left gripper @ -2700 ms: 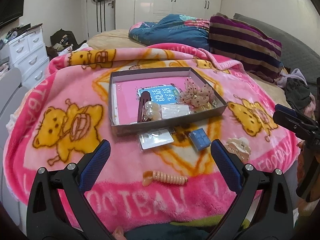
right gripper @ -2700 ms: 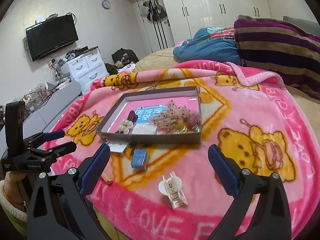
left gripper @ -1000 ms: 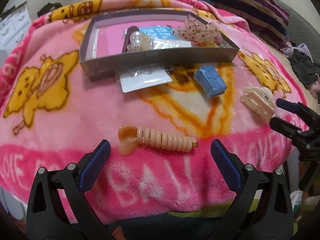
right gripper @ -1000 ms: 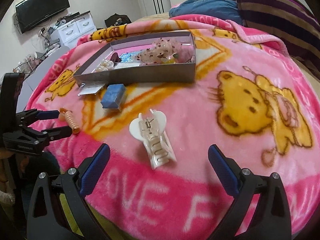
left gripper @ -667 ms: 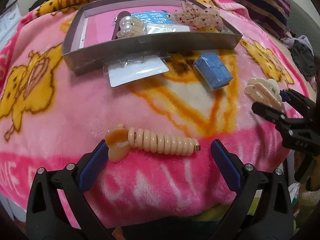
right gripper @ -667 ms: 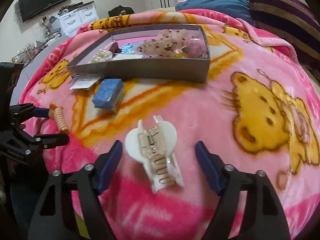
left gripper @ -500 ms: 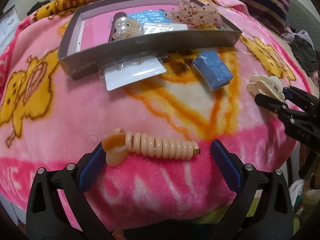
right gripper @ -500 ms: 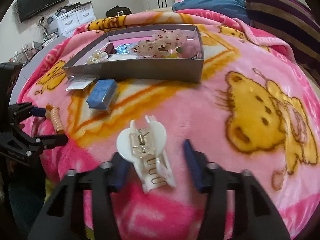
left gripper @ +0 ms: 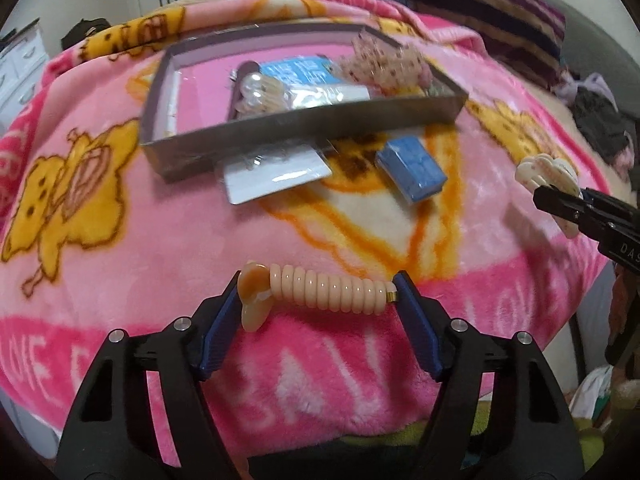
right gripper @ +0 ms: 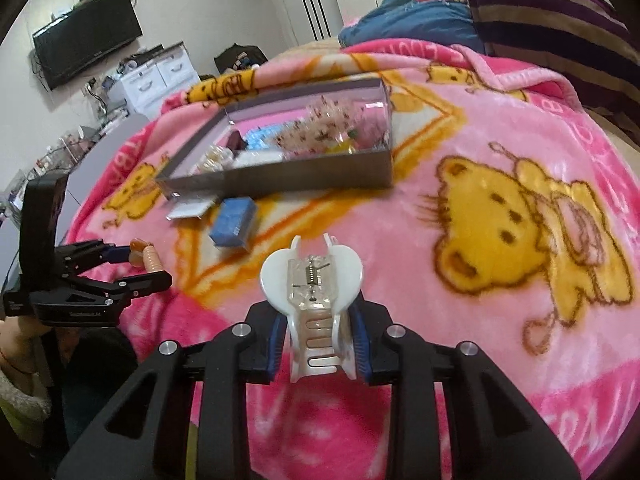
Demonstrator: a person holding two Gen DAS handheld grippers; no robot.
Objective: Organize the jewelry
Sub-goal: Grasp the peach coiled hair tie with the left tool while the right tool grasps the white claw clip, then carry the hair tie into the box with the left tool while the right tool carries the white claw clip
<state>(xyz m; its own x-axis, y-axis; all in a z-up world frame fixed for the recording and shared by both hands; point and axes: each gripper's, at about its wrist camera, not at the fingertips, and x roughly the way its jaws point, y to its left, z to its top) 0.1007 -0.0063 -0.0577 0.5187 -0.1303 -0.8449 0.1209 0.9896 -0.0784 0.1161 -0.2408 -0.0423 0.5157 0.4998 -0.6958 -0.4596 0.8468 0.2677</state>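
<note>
Now, hair clip: a white claw hair clip [right gripper: 316, 304] sits clamped between the right gripper [right gripper: 318, 344] pads, low over the pink blanket [right gripper: 460, 216].
Spiral hair tie: a peach spiral hair tie [left gripper: 320, 290] lies lengthwise between the left gripper [left gripper: 320, 300] pads, both ends touching them, squeezed.
Tray: a grey tray [left gripper: 304, 128] farther back on the blanket holds pearl pieces, a blue card and a frilly bow.
Beside tray: a blue box [left gripper: 412, 168] and a white card [left gripper: 276, 176] lie just in front of its wall.
</note>
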